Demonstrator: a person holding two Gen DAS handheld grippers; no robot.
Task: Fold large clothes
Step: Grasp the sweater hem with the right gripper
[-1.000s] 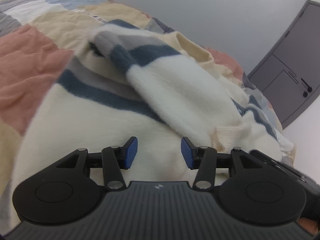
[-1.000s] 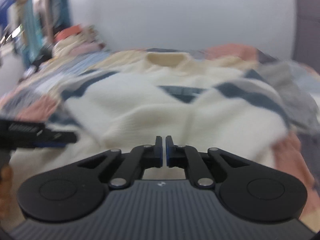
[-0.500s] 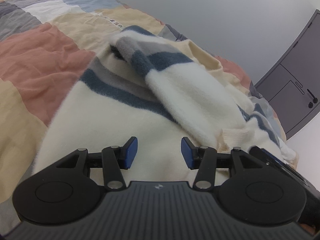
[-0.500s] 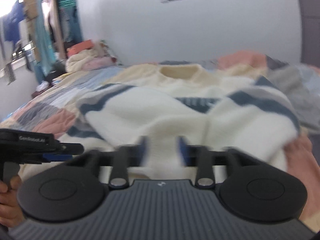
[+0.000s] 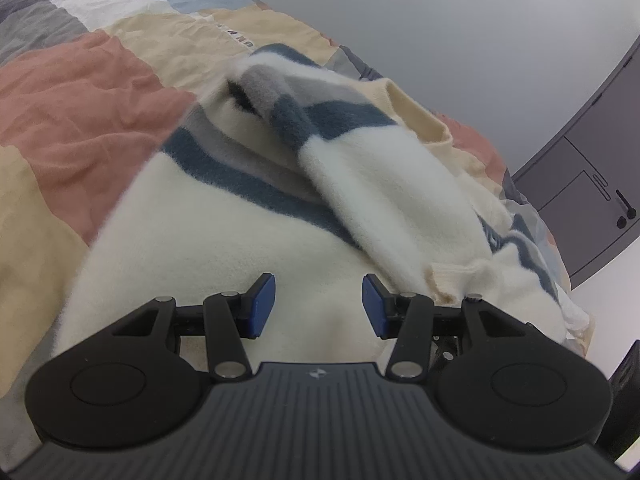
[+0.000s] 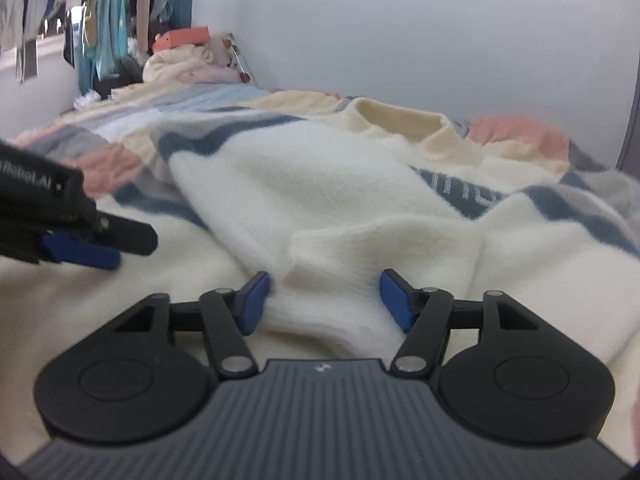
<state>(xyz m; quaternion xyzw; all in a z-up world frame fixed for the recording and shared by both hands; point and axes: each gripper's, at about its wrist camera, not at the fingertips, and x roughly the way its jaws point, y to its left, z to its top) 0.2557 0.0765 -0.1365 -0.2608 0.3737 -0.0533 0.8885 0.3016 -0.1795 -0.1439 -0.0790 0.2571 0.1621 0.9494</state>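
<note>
So the sweater [image 6: 320,184] lies on the bed [image 5: 80,92] with both sleeves folded in, my right gripper [image 6: 325,300] just spread around a cuff, left gripper [image 5: 318,305] spread and empty, body fold left.

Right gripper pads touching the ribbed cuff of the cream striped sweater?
Cannot tell. In the right wrist view the right gripper, jaws just opened, straddles the ribbed cuff; its left pad sits right at the fabric edge, no clear gap or press.
</note>
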